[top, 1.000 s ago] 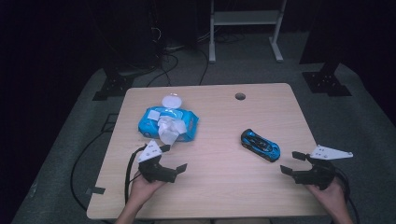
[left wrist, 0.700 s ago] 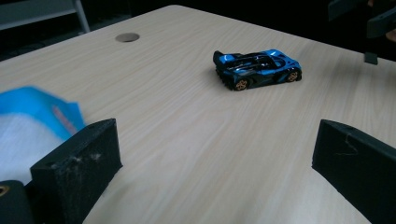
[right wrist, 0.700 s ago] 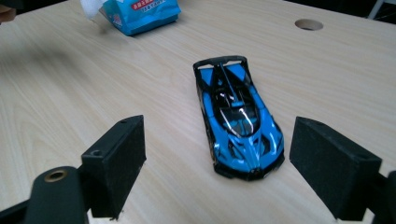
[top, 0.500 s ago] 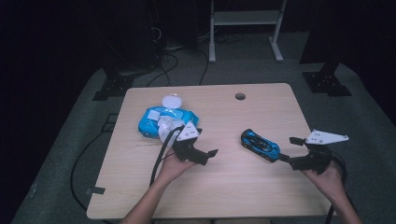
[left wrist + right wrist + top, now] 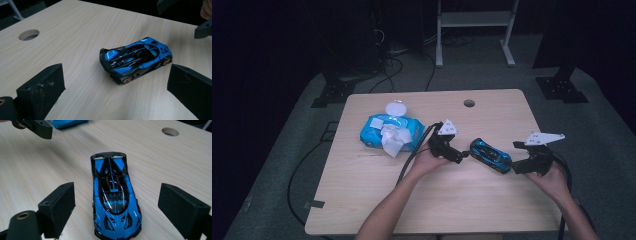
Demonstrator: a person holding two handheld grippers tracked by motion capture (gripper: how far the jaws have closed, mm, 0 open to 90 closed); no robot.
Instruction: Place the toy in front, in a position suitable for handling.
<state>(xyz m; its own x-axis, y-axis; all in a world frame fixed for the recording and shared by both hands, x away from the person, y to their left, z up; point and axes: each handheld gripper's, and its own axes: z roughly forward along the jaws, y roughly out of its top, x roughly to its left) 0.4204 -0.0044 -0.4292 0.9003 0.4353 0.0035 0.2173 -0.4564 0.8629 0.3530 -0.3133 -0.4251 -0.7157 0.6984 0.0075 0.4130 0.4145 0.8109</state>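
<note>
We hold the left gripper (image 5: 463, 155) and right gripper (image 5: 515, 159) released, the right jaws just widened; the blue toy car (image 5: 490, 154) sits on the counter (image 5: 492, 200) between both.

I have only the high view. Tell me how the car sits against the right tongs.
Observer: In the right gripper view the car points its nose at the right tongs, front end in the gap. The jaws have just been opening, and the pads are clear of its sides.
Operator: Now report the left tongs.
Observer: The left tongs are wide open. In the left gripper view the car lies ahead of the jaw tips, untouched, tail wing toward them.
Operator: Check the wheels.
Observer: They stand flat on the table, and the rims are gold.
</note>
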